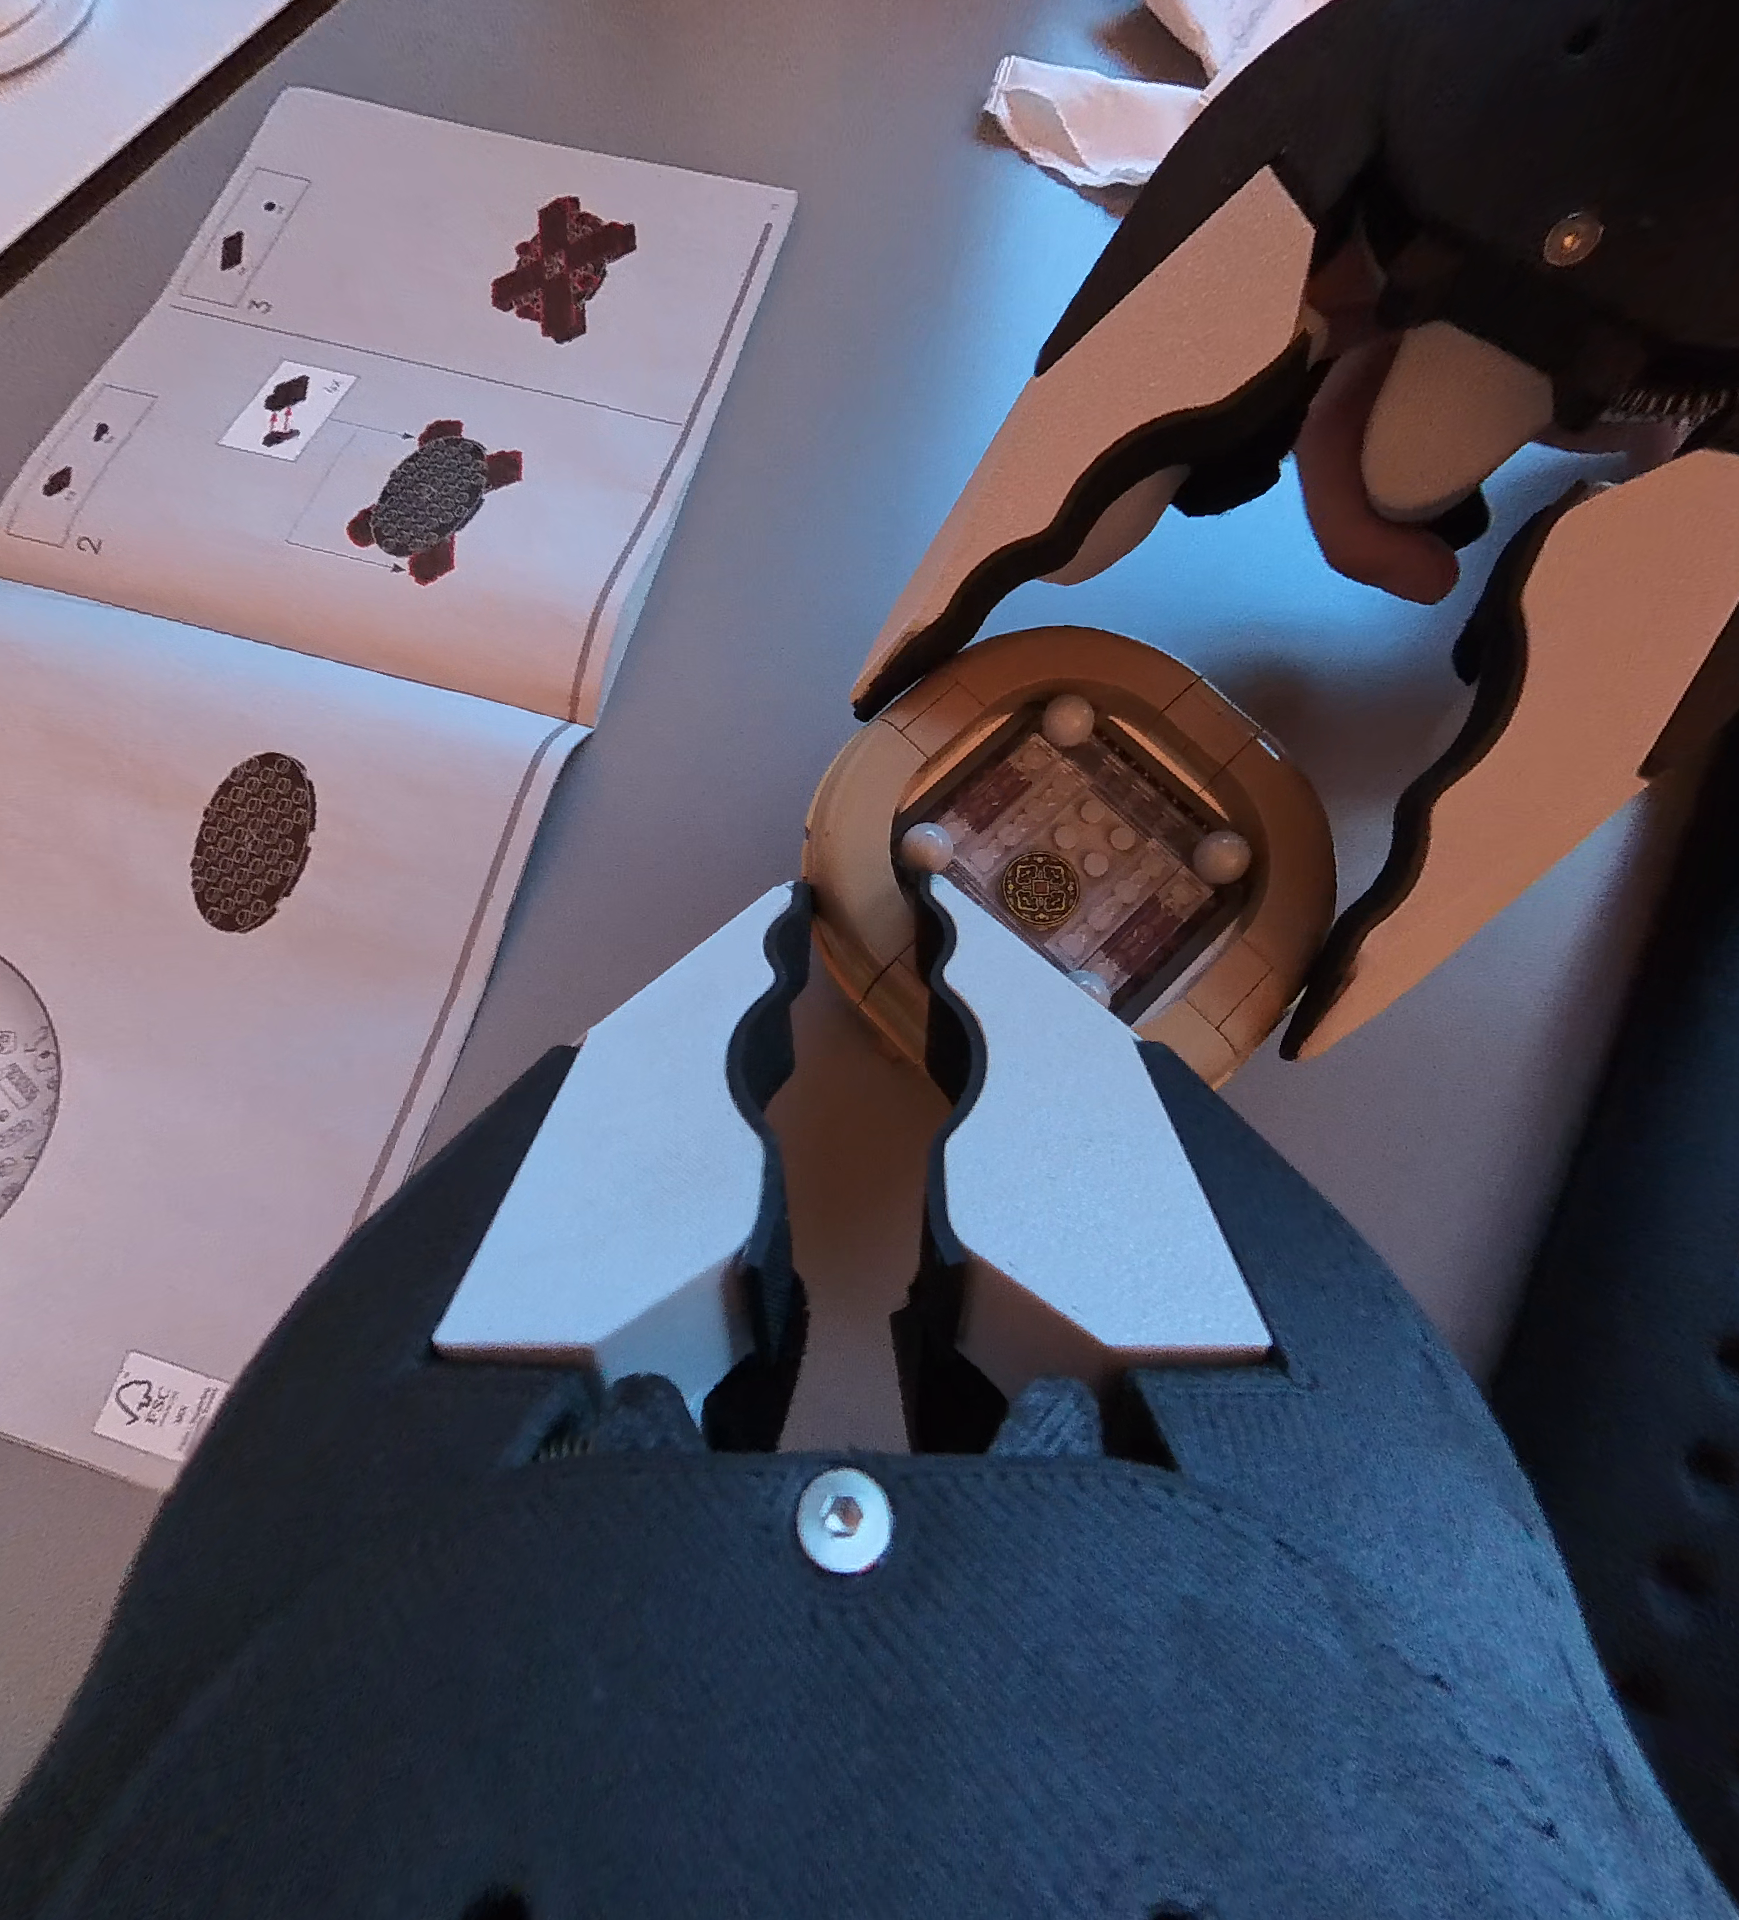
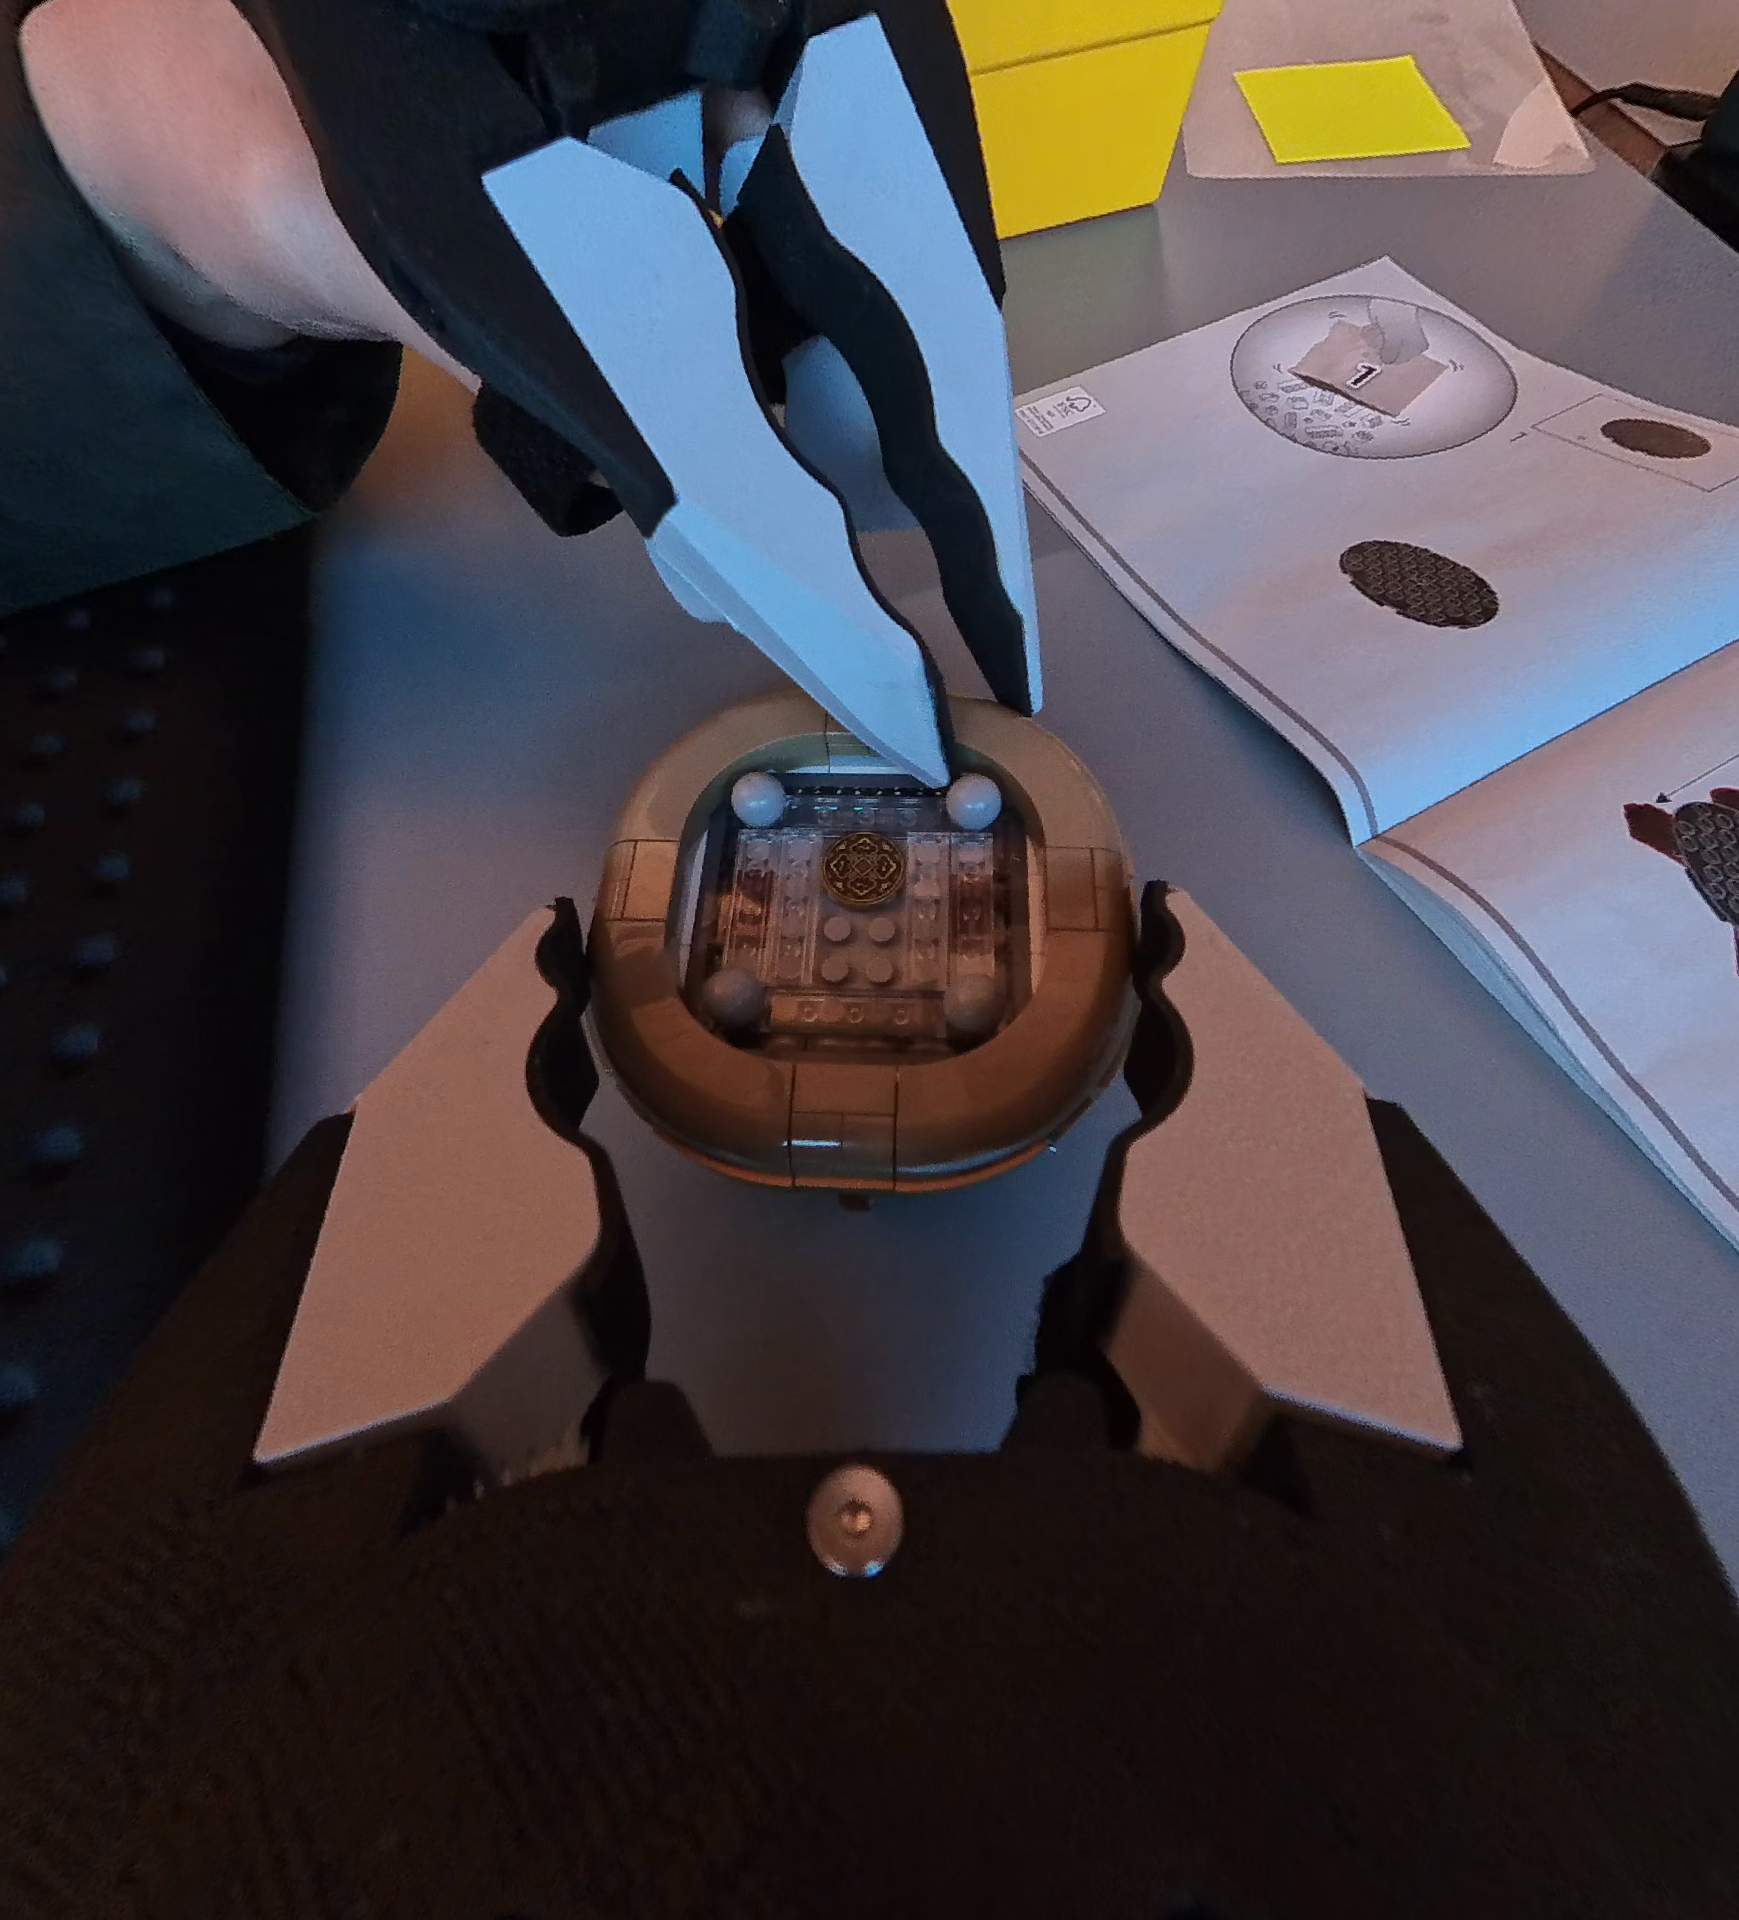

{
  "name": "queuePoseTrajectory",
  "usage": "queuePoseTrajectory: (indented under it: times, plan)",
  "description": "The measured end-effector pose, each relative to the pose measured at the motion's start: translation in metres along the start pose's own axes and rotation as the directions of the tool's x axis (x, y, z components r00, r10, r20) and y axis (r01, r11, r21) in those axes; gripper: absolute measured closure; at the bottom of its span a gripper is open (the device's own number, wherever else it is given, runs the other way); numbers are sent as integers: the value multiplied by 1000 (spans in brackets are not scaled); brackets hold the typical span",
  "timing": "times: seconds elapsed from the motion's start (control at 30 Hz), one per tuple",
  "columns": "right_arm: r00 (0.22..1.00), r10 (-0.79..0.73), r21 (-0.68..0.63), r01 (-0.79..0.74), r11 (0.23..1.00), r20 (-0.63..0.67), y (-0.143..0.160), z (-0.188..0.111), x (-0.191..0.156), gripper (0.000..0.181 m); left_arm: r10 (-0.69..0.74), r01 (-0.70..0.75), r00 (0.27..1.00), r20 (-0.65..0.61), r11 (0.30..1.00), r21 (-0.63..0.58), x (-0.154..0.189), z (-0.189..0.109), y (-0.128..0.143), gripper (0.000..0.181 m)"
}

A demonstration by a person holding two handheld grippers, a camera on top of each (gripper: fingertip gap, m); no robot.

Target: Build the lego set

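Observation:
A round tan lego model (image 1: 1052, 665) stands on the grey table (image 1: 844, 364). Its square opening shows clear plates, grey balls at the corners and a round gold-patterned tile (image 1: 1039, 888). My left gripper (image 1: 865, 891) is shut on the model's rim, one finger inside the opening and one outside. It comes in from above in the right wrist view (image 2: 979, 738). My right gripper (image 2: 857, 904) straddles the model (image 2: 844, 1070) with wide jaws, one finger against each side. It also shows in the left wrist view (image 1: 1075, 881).
An open instruction booklet (image 1: 377, 416) lies beside the model, on the right in the right wrist view (image 2: 1467, 623). A yellow box (image 2: 1073, 125) and a yellow sheet (image 2: 1353, 109) lie behind. A black studded mat (image 2: 34, 935) lies on the other side. White crumpled paper (image 1: 1083, 114) is farther off. Spacing between my two grippers at the tips: around 4 cm.

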State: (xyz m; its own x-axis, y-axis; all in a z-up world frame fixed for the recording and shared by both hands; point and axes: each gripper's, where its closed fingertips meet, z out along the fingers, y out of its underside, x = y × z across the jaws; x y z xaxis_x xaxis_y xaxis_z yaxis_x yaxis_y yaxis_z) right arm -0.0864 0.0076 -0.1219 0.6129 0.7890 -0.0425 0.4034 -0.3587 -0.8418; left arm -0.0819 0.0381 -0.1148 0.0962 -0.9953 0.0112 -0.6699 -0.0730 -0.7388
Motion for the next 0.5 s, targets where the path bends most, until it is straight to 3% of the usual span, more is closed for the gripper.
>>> queuePoseTrajectory:
  times: [0.5]
  plan:
    - [999, -12, -22, 12, 1000, -32, -1, 2, 0, 77, -140, 140, 990, -29, 990, 1, -2, -3, -3, 166]
